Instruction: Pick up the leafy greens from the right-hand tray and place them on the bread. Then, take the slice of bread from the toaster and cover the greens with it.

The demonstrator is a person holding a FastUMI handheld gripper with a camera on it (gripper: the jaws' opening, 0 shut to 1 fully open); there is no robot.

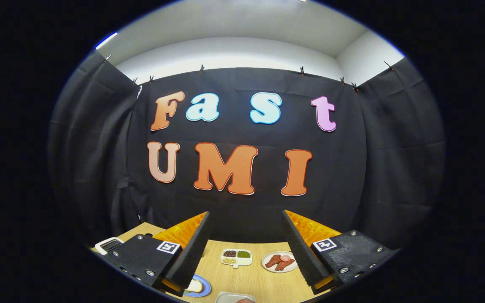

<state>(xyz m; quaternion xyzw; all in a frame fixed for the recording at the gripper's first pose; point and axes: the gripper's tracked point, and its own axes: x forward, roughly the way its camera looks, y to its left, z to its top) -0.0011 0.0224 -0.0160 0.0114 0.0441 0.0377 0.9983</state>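
With the gripper (246,248) spread and empty above the table (246,277), the greens are judged light, limp, best pinched mid-bunch.

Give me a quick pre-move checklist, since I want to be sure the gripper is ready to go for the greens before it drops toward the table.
1. Fingers apart: ok. The gripper is open, wide gap.
2. Nothing held: ok, no item sits between the fingers.
3. Bread target located: ok. A slice lies on the blue plate, partly behind the left finger.
4. Greens located: cannot tell. A white tray shows at the near table edge, contents cut off.
5. Toaster located: cannot tell. A white appliance sits beyond the left finger, mostly hidden.
6. Path clear: ok. The divided dish and meat plate lie further ahead.
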